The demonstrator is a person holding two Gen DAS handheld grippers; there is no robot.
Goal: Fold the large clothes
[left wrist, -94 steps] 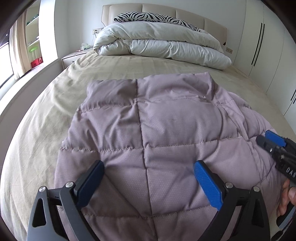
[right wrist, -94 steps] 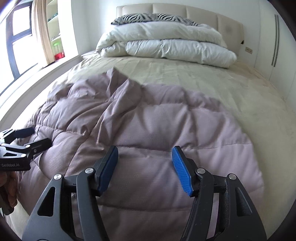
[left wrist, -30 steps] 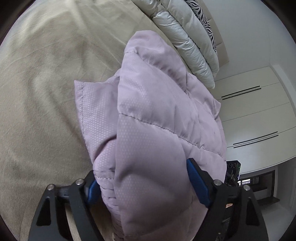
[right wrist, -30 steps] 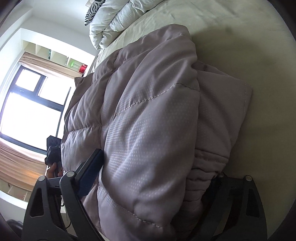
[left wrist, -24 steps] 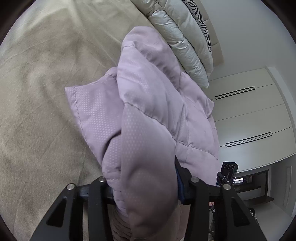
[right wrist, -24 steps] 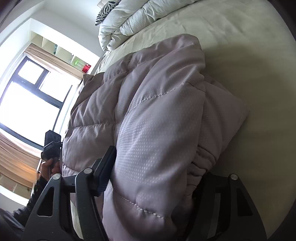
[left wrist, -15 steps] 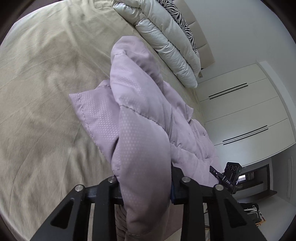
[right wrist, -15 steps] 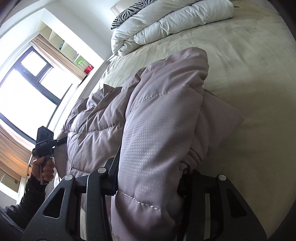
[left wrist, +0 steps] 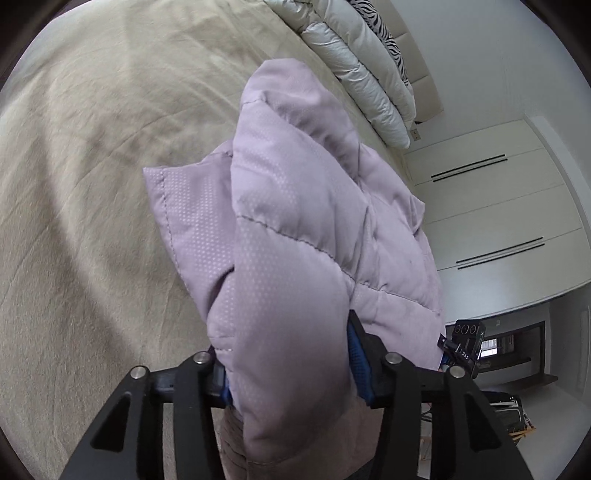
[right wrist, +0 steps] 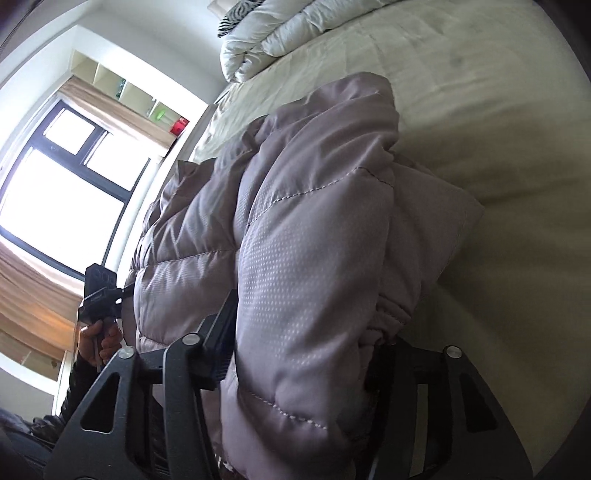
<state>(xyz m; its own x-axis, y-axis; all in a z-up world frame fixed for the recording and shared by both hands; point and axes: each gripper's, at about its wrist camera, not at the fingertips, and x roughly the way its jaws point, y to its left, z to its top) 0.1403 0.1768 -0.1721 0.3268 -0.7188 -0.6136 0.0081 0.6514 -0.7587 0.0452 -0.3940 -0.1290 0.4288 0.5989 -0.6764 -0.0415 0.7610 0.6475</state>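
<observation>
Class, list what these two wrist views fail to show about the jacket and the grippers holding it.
- Left wrist view: the left gripper fingertips, buried in the puffy lilac jacket; jaws opening.
- Right wrist view: the right gripper far finger, hidden behind jacket folds; jaws opening.
- Both views: the jacket's lower edge, cut off by the frame.

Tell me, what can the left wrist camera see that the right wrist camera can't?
Only the left wrist view shows the white wardrobe doors with dark handle lines. Only the right wrist view shows the window, the brown curtain and the person's hand on the other gripper. Both show the puffy lilac jacket bunched between gripper fingers whose jaws are opening, the beige bed, the white duvet, and the zebra pillow.
</observation>
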